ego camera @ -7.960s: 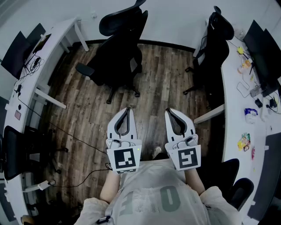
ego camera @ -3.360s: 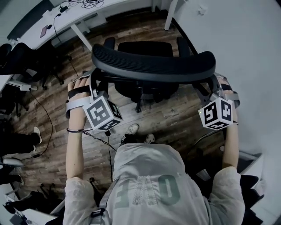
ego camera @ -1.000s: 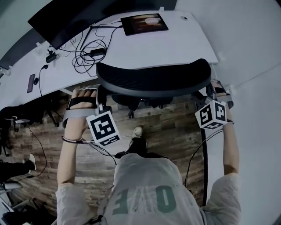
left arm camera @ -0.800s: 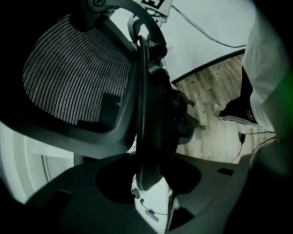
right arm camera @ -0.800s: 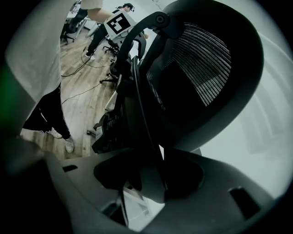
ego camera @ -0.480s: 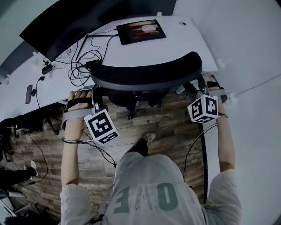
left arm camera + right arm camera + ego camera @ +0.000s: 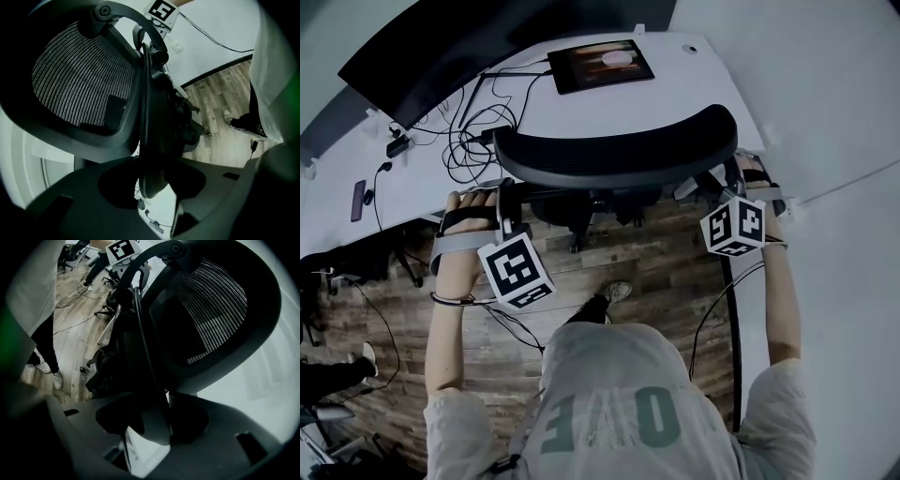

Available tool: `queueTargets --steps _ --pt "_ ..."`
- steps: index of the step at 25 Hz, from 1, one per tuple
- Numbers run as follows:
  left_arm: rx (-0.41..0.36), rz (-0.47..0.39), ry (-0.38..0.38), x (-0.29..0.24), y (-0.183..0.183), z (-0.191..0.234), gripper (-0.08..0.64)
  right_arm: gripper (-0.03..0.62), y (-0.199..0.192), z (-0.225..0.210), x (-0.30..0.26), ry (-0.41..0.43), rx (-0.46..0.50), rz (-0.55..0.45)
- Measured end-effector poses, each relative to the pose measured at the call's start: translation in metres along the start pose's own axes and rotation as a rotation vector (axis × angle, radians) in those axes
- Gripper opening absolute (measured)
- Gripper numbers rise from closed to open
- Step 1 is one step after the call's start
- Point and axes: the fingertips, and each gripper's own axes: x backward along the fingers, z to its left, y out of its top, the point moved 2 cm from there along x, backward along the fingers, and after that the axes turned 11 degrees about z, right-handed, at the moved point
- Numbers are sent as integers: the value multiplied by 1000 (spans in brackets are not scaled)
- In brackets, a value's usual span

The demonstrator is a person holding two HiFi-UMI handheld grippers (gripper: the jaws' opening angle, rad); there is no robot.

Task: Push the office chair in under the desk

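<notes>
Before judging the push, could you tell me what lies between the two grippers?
The chair back spans the stretch from left gripper to right gripper, each clamped on one side edge; the head view shows it.

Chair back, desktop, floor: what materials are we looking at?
chair back: black woven mesh, light shows through the ribbing, in a matte moulded frame, likely plastic.
desktop: smooth white matte sheet, probably laminate.
floor: brown planks with grain and seams; wood or wood-look vinyl, can't tell.
</notes>
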Motion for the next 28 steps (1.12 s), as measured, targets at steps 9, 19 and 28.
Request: queueTargets --steps 9,19,28 --pt "120 -192 -29 9 1 -3 181 215 -3 3 1 61 -56 18" --pt "355 -396 102 91 -17 30 184 250 13 -25 88 78 -230 -109" --pt "867 -600 196 160 22 25 15 28 80 -55 214 -184 -859 -548"
